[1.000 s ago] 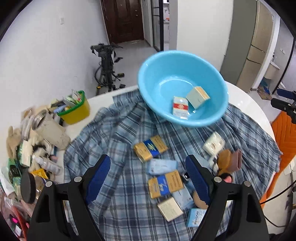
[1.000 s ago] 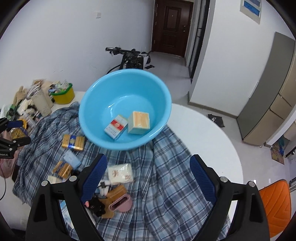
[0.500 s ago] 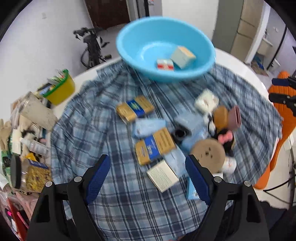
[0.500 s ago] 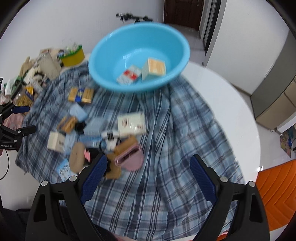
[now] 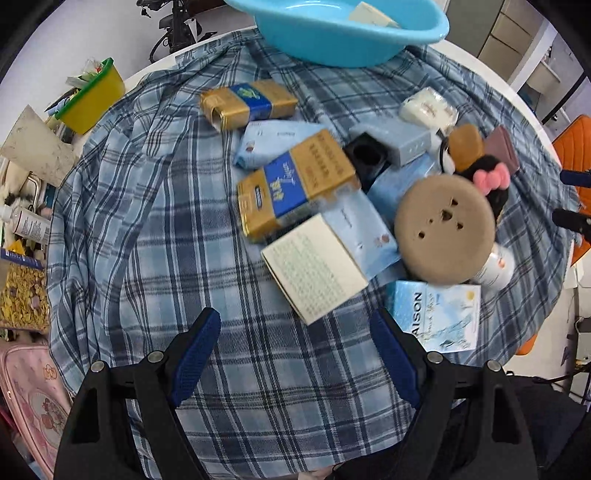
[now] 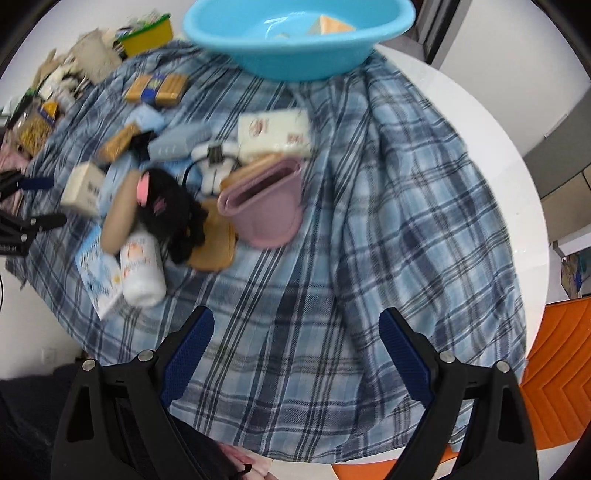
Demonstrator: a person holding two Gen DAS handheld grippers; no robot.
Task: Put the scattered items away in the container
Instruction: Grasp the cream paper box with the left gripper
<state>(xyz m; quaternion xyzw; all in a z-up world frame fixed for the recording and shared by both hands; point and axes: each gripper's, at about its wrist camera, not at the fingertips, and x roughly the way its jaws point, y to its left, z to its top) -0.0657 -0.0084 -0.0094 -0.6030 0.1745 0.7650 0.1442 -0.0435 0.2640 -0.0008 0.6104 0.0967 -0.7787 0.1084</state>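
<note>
The left gripper (image 5: 295, 354) hangs low over the near edge of the plaid cloth (image 5: 147, 221), its 2 blue-padded fingers (image 5: 194, 354) spread wide with nothing between them. Just beyond them lies a cream box (image 5: 314, 267) with small print on its face. The right gripper (image 6: 297, 354) is posed the same way over the cloth's near side, fingers (image 6: 188, 354) wide apart and empty, aimed across bare plaid toward the blue basin.

Taking the blue basin (image 5: 332, 40) as landmark: it stands at the far edge of the cloth on the round white worktop (image 6: 461, 122). Inside it a tan-and-cream box (image 6: 330, 24) shows above the rim; the rest of its inside is hidden from this low angle.

To the basin's left, off the cloth, a small yellow tub (image 5: 94, 96) with a green rim holds assorted packets. Nearer than the basin, going left to right, lie a gold-and-blue pack (image 5: 249, 101), a second gold-and-blue pack (image 5: 295, 184) tilted on pale blue pouches, a black square holder (image 5: 365, 157), a round tan pad (image 5: 445, 229), a black plush toy (image 6: 173, 218) with pink ears, a white bottle (image 6: 142, 269), a light blue booklet (image 5: 439, 314), a pink pouch (image 6: 266, 206) and a white packet (image 6: 273, 133). All of these are still outside the basin.
</note>
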